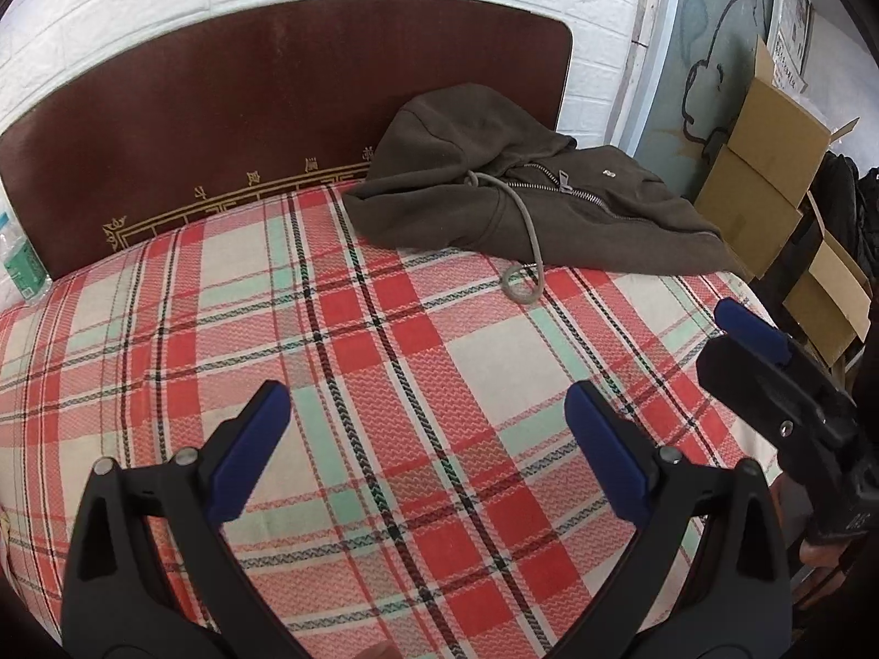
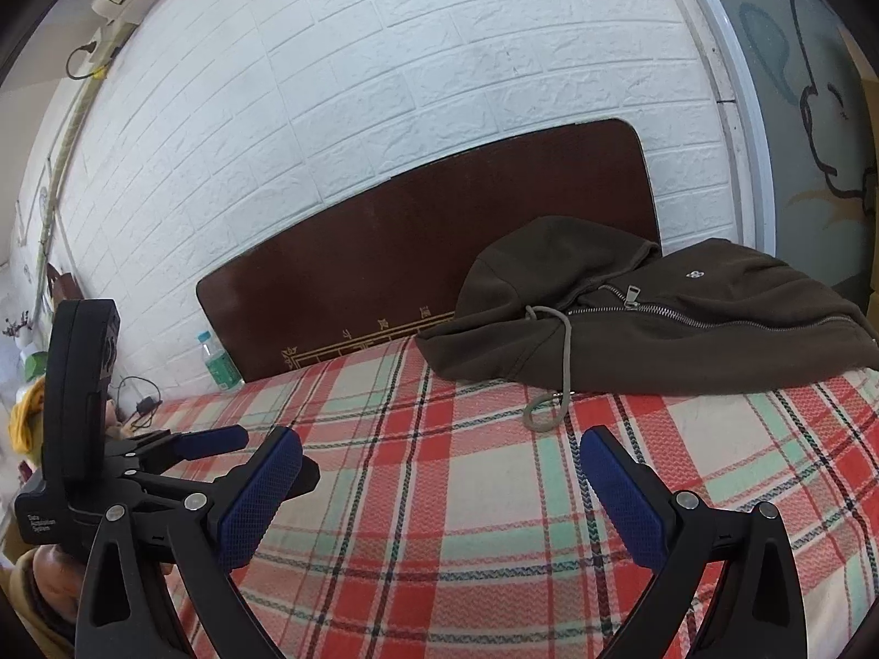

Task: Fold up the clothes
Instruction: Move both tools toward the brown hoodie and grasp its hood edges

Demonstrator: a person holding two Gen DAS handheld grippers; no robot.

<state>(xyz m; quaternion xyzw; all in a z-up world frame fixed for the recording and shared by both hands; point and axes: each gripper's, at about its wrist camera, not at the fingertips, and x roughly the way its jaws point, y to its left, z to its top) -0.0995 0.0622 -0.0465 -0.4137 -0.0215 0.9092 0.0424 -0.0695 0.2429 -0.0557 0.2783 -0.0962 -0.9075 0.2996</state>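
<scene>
Currently, status by item:
Left tongs: spread wide, nothing between the blue pads, hovering above the plaid bed cover, well short of the garment
Right tongs: spread wide, nothing gripped, hovering above the same cover, also short of the garment
Relative position: both tongs side by side; in the left wrist view the right tongs appear at the right edge, in the right wrist view the left tongs appear at the left edge
Hoodie: dark brown, zip front, lying crumpled on the far right part of the bed, hood propped against the headboard
Zipper: metal, partly closed, pull tab visible near the collar
Drawstring: grey cord trailing from the collar onto the cover, ending in a loop
Bed: covered in red, white and mint plaid fabric
Headboard: dark brown with a gold border pattern, against a white brick wall
Water bottle: upright, beside the headboard's left end
Cardboard boxes: stacked right of the bed
</scene>
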